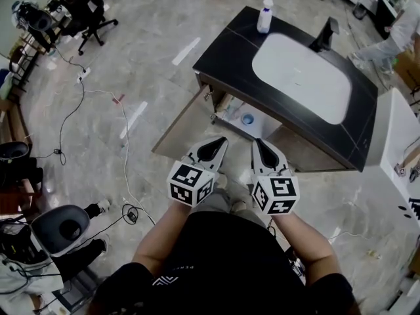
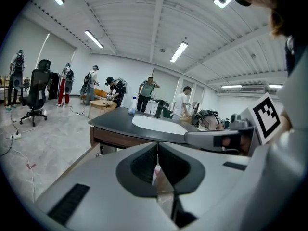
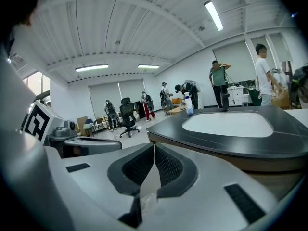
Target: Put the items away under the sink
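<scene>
Left gripper [image 1: 215, 144]: jaws pressed together, nothing between them. Ahead of its tips and off to their left, the cabinet door [image 1: 184, 125] stands open. Just beyond both pairs of tips, inside the open cabinet [image 1: 266, 127] under the sink, sits a container [image 1: 247, 119] with a blue top; its kind is not clear. Right gripper [image 1: 258, 146]: jaws closed tip to tip, empty, just beside the left one. Farther ahead of the jaws is the black counter [image 1: 226, 58] with a white basin [image 1: 300, 76]. A spray bottle [image 1: 264, 15] stands upright at the counter's far corner, with the black tap [image 1: 325, 35] to its right.
</scene>
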A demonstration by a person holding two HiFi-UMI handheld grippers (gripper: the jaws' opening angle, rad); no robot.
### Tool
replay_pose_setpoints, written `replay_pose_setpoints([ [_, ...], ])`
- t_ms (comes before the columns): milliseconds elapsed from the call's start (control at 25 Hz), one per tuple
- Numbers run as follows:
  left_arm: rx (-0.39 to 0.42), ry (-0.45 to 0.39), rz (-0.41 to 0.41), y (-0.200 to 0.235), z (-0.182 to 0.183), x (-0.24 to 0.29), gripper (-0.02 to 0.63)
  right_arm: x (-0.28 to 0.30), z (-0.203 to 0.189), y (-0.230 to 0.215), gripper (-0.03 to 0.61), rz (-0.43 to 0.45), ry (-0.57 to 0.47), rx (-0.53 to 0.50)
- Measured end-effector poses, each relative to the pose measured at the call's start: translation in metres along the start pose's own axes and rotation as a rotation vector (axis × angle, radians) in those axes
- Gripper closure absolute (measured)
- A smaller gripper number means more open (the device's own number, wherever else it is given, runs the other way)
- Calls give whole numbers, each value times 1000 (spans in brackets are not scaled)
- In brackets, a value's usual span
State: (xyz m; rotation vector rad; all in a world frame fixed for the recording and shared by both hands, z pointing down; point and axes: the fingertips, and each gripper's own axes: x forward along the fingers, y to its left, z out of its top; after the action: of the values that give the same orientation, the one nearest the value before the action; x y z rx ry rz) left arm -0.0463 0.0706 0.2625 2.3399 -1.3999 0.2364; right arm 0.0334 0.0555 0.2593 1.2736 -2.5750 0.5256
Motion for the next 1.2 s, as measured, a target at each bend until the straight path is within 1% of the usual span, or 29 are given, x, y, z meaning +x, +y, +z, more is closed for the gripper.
replay_pose_setpoints([
  [360,7,8,-38,-17,-5,-4,601,-27,-8,-12,543,-28,13,29],
  [800,27,29,-102,-45,-10,9,601,-50,-21,-30,543,-81,26,52],
  [1040,37,41,-117,-51,-11,13,601,-55,-26,-42,543,-110,32,62],
  [1200,52,51,-124,-54,-11,15,601,-55,-25,-43,543,-107,44,66],
])
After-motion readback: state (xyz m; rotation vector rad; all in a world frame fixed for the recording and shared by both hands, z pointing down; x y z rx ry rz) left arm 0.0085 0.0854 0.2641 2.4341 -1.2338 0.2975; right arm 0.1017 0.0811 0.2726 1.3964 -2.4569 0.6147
